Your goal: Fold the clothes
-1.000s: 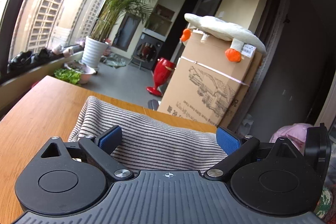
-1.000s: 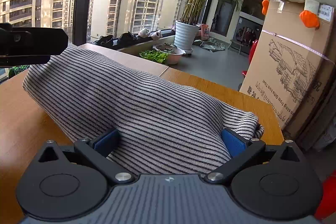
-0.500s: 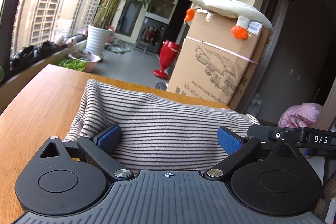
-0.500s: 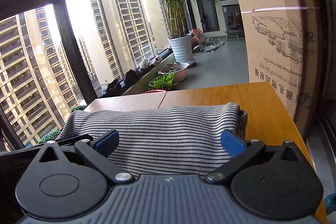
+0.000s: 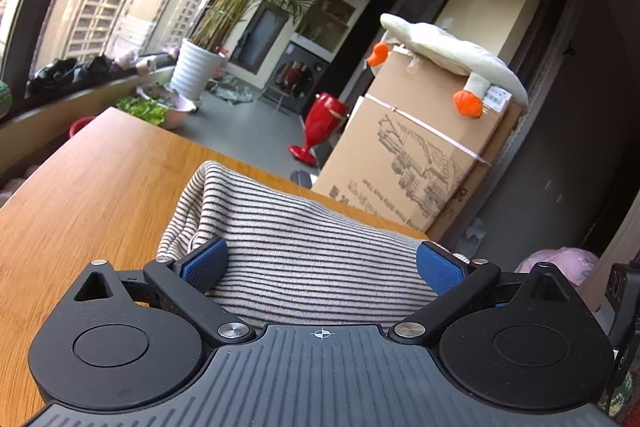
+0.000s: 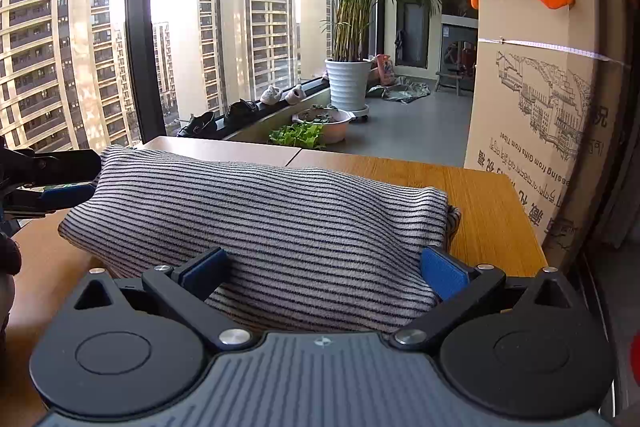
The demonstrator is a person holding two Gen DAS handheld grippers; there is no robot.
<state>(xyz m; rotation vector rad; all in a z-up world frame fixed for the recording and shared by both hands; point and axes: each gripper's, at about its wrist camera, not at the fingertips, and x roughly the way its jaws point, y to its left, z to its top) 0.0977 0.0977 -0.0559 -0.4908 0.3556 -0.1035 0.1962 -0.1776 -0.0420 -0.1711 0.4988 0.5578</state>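
A grey and black striped garment (image 5: 304,247) lies folded in a thick bundle on the wooden table (image 5: 100,179). My left gripper (image 5: 322,263) is open, its blue pads wide apart on either side of the bundle's near part. In the right wrist view the same garment (image 6: 260,219) stretches across the table (image 6: 492,199), and my right gripper (image 6: 324,269) is open with the cloth between its pads. The left gripper (image 6: 60,187) shows at the garment's far left end in that view.
A large cardboard box (image 5: 420,163) with a plush goose (image 5: 448,55) on top stands just past the table's far edge. A potted palm (image 6: 348,83), a bowl of greens (image 6: 316,131) and shoes on the window sill (image 6: 240,111) lie beyond. A red vase (image 5: 320,123) stands on the floor.
Both wrist views have swung and tilted. The right view has turned back toward the box side, and the garment bundle sits a little more bunched between the open pads. Both grippers have stayed open.
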